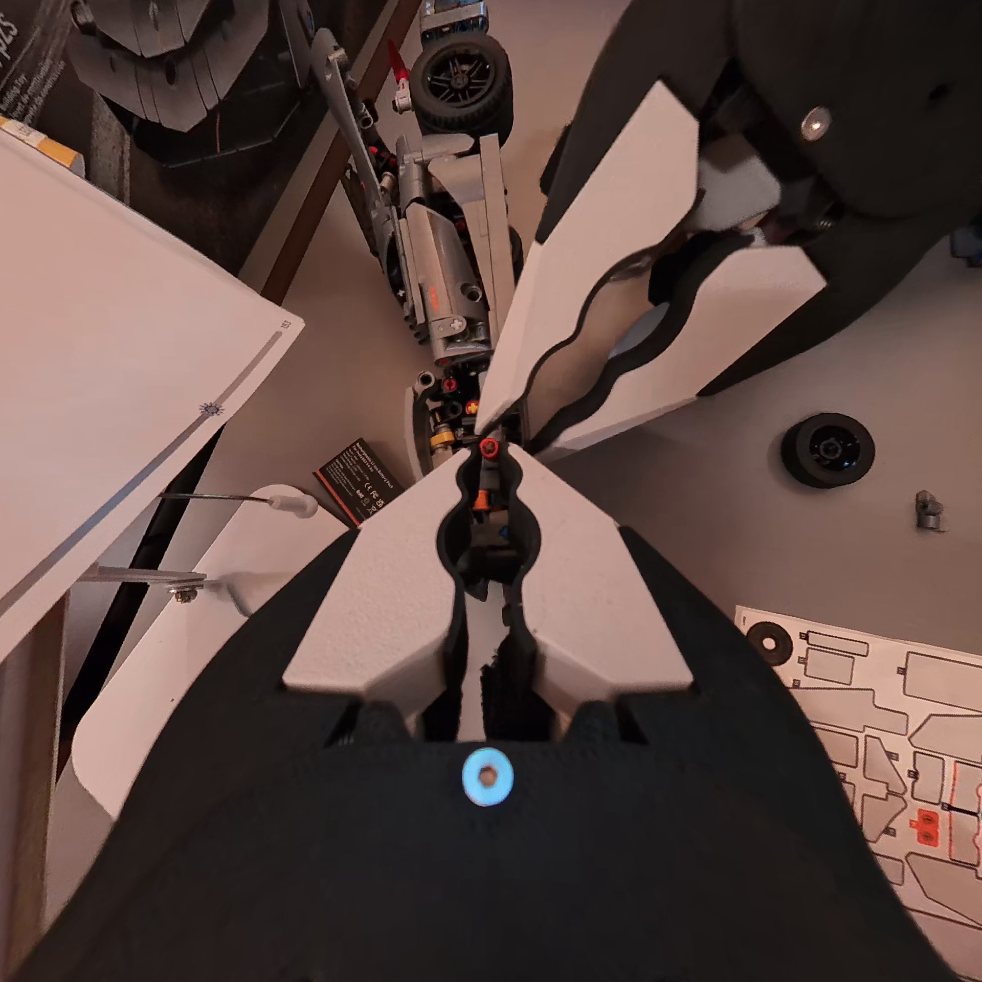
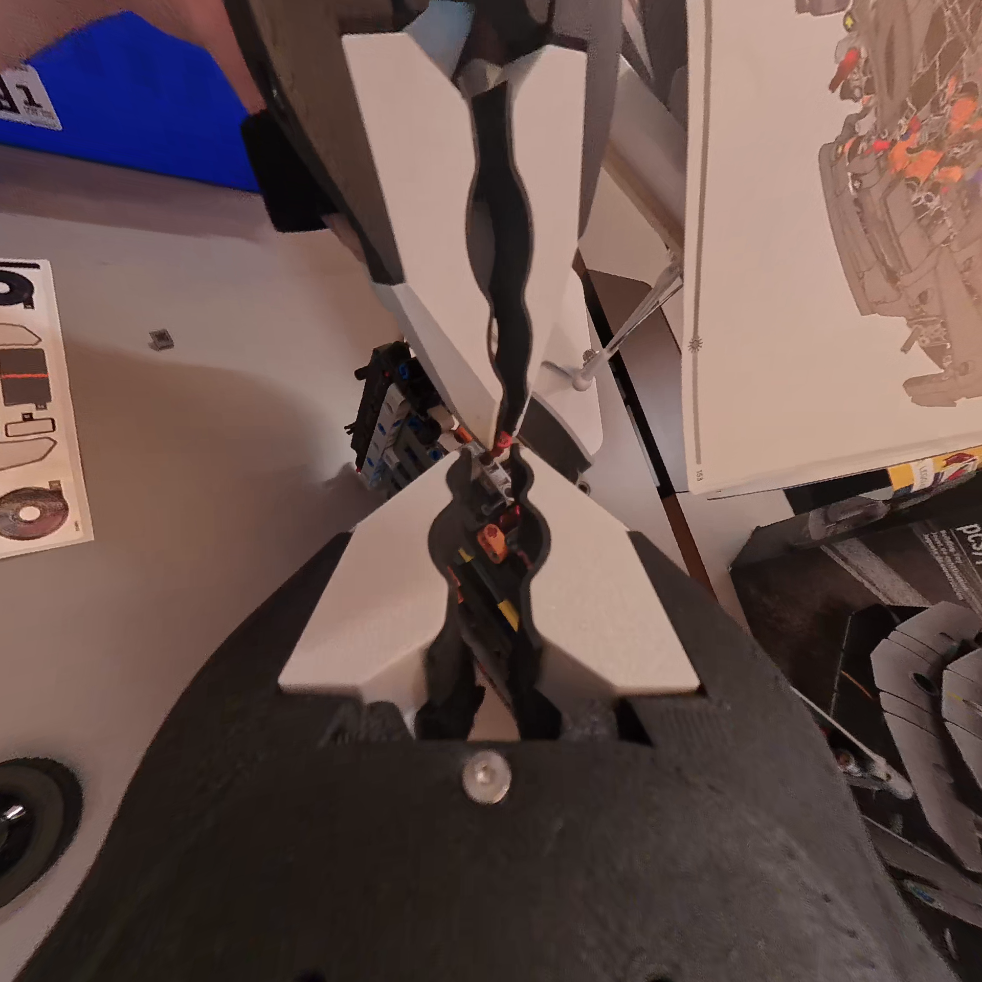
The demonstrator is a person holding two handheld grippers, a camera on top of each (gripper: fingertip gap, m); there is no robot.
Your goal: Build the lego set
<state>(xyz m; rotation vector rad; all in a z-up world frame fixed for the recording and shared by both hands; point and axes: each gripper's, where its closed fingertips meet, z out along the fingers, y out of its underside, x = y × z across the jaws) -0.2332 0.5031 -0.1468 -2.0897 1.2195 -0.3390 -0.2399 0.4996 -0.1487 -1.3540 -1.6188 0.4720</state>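
— What is seen of the surface and the room?

— A pale grey table (image 1: 664,505) is shown, with a dark floor beyond its far edge. An open instruction booklet (image 1: 106,345) is propped at the left edge, a sticker sheet (image 1: 877,744) lies near the right edge, and a loose wheel (image 1: 828,449) is left between them.

— Where is the lego car (image 1: 446,265) placed?

— It is laid across the table's middle. A small red pin (image 1: 489,447) at its near end is pinched by the left gripper (image 1: 491,451), whose tips are pressed together. The right gripper (image 2: 486,457) is met tip to tip; it cannot be told whether it is clamped.
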